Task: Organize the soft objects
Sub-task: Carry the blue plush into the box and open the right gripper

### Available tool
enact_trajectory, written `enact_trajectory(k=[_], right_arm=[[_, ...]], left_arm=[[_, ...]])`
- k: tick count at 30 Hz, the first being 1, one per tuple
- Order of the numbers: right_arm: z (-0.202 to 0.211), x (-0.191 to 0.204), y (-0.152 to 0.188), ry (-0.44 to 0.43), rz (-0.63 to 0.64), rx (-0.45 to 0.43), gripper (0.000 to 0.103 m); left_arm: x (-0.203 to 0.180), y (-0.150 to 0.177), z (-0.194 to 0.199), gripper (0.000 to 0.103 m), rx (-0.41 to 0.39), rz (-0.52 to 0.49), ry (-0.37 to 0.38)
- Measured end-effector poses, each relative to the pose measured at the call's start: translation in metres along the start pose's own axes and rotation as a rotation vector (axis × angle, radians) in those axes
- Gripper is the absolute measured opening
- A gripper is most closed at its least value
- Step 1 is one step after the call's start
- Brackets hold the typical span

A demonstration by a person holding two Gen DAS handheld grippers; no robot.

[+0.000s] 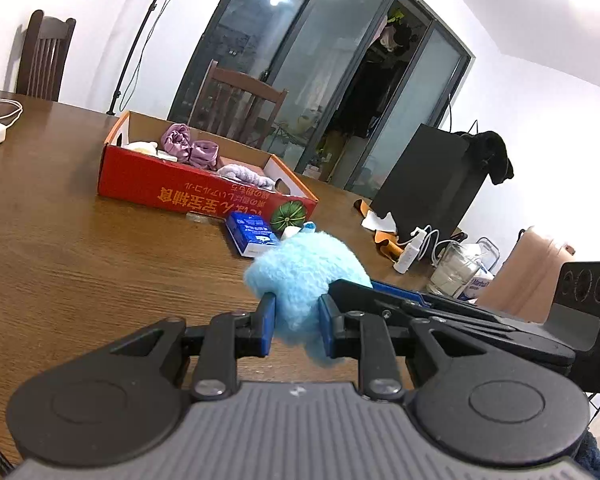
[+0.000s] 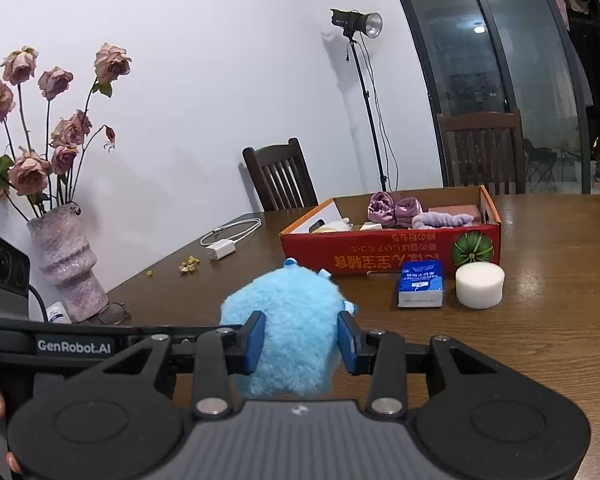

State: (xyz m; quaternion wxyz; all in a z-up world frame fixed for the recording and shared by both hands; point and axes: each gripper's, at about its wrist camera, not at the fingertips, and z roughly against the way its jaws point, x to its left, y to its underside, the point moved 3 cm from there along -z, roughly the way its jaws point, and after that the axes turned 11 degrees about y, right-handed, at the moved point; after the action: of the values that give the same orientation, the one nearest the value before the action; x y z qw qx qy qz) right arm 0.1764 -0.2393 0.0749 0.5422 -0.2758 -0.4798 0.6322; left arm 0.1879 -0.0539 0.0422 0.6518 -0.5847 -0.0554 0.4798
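A fluffy light-blue plush toy point(image 1: 304, 276) is held above the wooden table by both grippers. My left gripper point(image 1: 296, 324) is shut on its lower part. My right gripper point(image 2: 302, 340) is shut on its body point(image 2: 296, 320); the right gripper also shows at the right of the left wrist view point(image 1: 440, 312). Behind stands an open red cardboard box point(image 1: 188, 192) point(image 2: 380, 248) holding purple satin cloth point(image 2: 392, 208), a lavender fuzzy piece point(image 2: 440, 220) and pale items. A white foam cylinder point(image 2: 480, 284) stands in front of the box.
A blue tissue pack point(image 2: 420, 284) point(image 1: 252, 234) lies before the box. A vase of dried roses point(image 2: 66, 264), a white charger and cable point(image 2: 224, 246) and crumbs are at the left. A glass jar point(image 1: 456, 272), a spray bottle point(image 1: 408, 254) and a black box point(image 1: 432, 184) stand at the right. Chairs line the far edge.
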Motion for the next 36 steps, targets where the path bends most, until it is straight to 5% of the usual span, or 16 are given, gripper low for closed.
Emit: enact_trajectory(k=[11,19,24,29,36], right_arm=[[-0.029,-0.004,-0.01,-0.01,-0.016,0.021,0.038],[-0.083,-0.019,-0.062,-0.014,0.008,-0.004,0.038],[-0.156,-0.039,-0.113,-0.012,0.015,0.015,0.038],[-0.252,-0.063,-0.157,-0.006,0.006,0.135,0.038],[-0.368,-0.085,-0.17,0.074,-0.039,0.319,0.035]], left_arm=[[0.019,-0.017,-0.017,0.023,0.003,0.0,-0.017],[0.051,-0.082,-0.06,0.023,-0.002,-0.043,-0.001],[0.093,-0.145,-0.117,0.023,0.04,-0.051,-0.018],[0.154,-0.195,-0.182,0.023,0.144,0.025,-0.027],[0.226,-0.211,-0.261,0.023,0.279,0.146,-0.145]])
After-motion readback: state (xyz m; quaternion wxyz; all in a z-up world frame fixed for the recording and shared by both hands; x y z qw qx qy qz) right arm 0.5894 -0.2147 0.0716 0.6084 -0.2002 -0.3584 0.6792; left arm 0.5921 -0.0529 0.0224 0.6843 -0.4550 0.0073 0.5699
